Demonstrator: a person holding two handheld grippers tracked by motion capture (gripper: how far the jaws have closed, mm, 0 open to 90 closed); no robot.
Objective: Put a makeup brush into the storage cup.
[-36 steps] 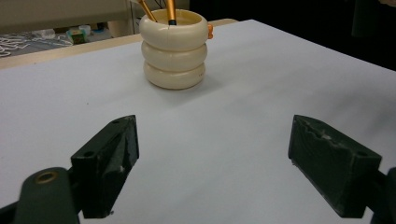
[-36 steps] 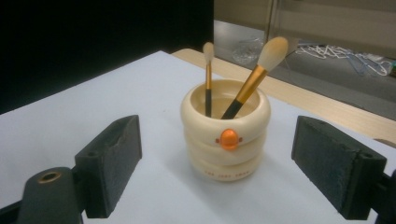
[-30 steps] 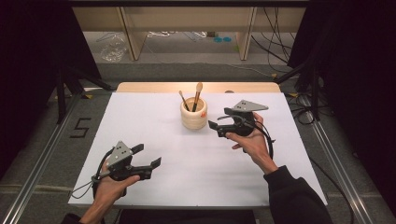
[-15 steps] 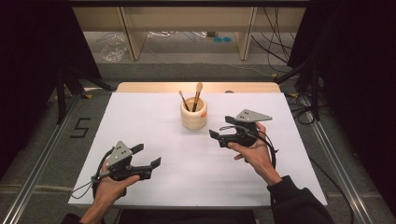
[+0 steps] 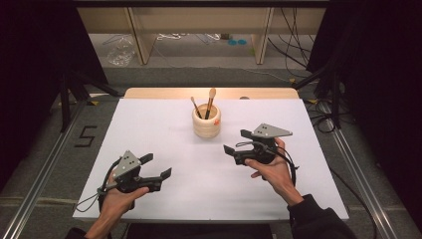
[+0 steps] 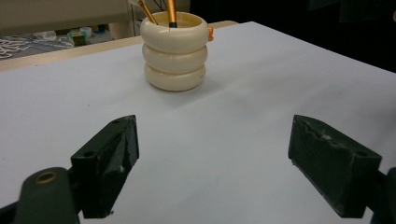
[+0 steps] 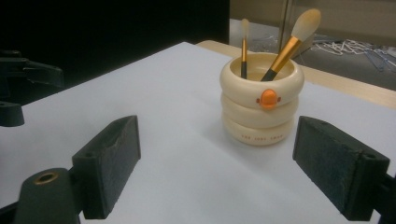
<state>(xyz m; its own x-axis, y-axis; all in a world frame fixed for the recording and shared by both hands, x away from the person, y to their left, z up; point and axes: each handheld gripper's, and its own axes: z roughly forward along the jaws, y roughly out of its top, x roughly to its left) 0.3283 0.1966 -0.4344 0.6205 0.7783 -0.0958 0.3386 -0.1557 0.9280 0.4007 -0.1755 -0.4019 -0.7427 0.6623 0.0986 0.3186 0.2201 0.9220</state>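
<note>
A cream, ring-stacked brush holder [image 5: 206, 121] stood upright near the far middle of a white table [image 5: 164, 124], with two makeup brushes in it: a thin one [image 5: 195, 106] and a larger one with a fluffy tip [image 5: 211, 99], both leaning. The right gripper [image 5: 238, 143] hovered just right of and nearer than the holder, its jaws spread wide and empty. The left gripper [image 5: 156, 166] sat well apart at the near left, jaws also spread wide, holding nothing. The likely risk was that the holder would tip or slide if a jaw bumped its rounded side, since it looked light; a careless reach for a slender handle could also knock the brushes together. In the right gripper view, the holder [image 7: 261, 99] lay ahead, between the two jaws but beyond their tips, touching neither.
</note>
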